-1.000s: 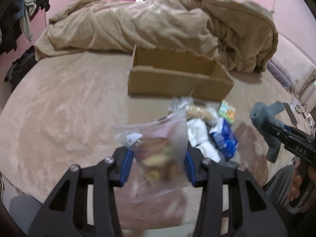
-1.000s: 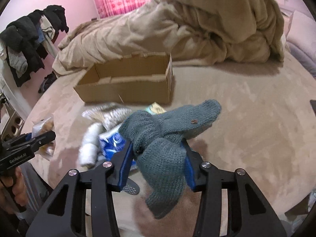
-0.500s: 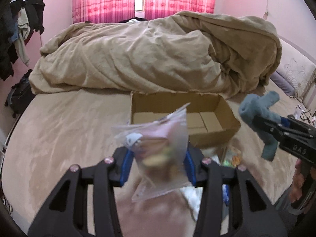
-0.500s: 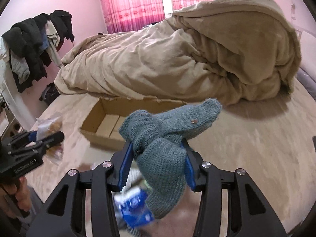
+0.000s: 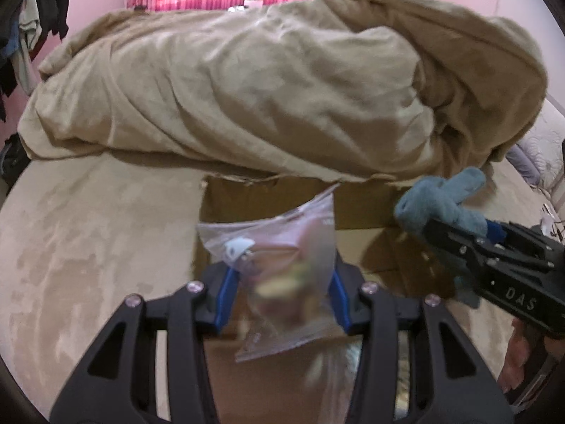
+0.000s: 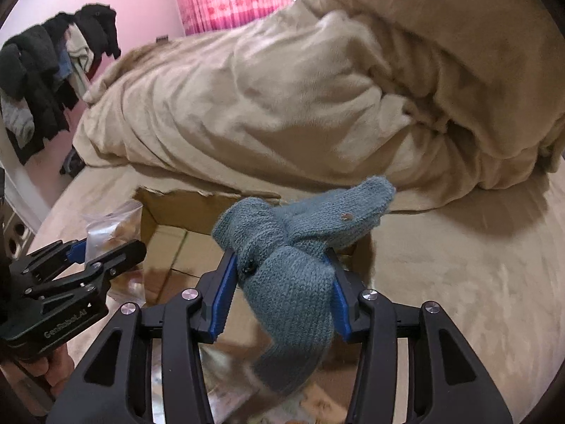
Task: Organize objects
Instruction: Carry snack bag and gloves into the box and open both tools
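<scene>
My left gripper [image 5: 280, 293] is shut on a clear zip bag of snacks [image 5: 282, 272] and holds it over the near left part of an open cardboard box [image 5: 356, 208]. My right gripper [image 6: 279, 295] is shut on grey-blue knitted gloves [image 6: 300, 247] and holds them over the same box [image 6: 176, 247]. The right gripper with the gloves [image 5: 441, 205] shows at the right of the left wrist view. The left gripper with the bag [image 6: 113, 226] shows at the left of the right wrist view.
A big tan duvet [image 5: 282, 88] is heaped on the bed just behind the box. Clothes [image 6: 46, 70] hang at the far left by a pink wall. Blurred loose items [image 6: 226, 388] lie on the bed below the grippers. A pillow [image 5: 529, 166] lies at the right.
Both grippers have risen and moved forward from the pile of items to above the box, each still holding its load. The box now lies right under them.
</scene>
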A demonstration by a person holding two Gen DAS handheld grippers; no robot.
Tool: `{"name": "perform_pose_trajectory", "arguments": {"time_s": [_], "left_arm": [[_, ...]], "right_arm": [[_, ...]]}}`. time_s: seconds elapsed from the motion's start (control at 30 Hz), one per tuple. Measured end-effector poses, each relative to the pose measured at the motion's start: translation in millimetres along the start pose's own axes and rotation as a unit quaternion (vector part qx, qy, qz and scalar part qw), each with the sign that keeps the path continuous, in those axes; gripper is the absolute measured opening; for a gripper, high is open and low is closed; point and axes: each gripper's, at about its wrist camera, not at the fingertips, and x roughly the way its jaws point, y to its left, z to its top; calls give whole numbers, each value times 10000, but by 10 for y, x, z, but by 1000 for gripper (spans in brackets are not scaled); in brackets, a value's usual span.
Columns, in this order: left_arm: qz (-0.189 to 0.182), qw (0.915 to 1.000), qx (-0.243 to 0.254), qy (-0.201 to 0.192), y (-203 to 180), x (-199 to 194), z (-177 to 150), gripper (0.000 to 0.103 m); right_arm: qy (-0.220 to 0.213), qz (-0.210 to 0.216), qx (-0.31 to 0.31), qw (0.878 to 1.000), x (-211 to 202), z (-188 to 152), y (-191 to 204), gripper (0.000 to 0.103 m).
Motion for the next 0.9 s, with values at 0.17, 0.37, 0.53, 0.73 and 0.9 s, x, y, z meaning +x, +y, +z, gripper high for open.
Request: {"name": "perform_pose_trajectory", "arguments": {"time_s": [0.17, 0.37, 0.53, 0.73, 0.9], "left_arm": [[-86, 9995, 30, 291, -96, 253, -61, 47], [-81, 9995, -46, 288, -97, 149, -91, 49], [52, 9998, -115, 130, -66, -109, -68, 66], [56, 9997, -250, 4, 12, -536, -106, 84], [73, 9995, -263, -187, 11, -1064, -205, 84]], "right_arm": [[250, 3, -19, 9997, 237, -19, -64, 55], [230, -78, -99, 9997, 205, -81, -69, 70], [61, -163, -237, 9996, -4, -57, 18, 90], [-277, -264, -357, 9986, -428, -33, 133, 96], [-414, -254, -400, 9980, -867, -148, 202, 96]]}}
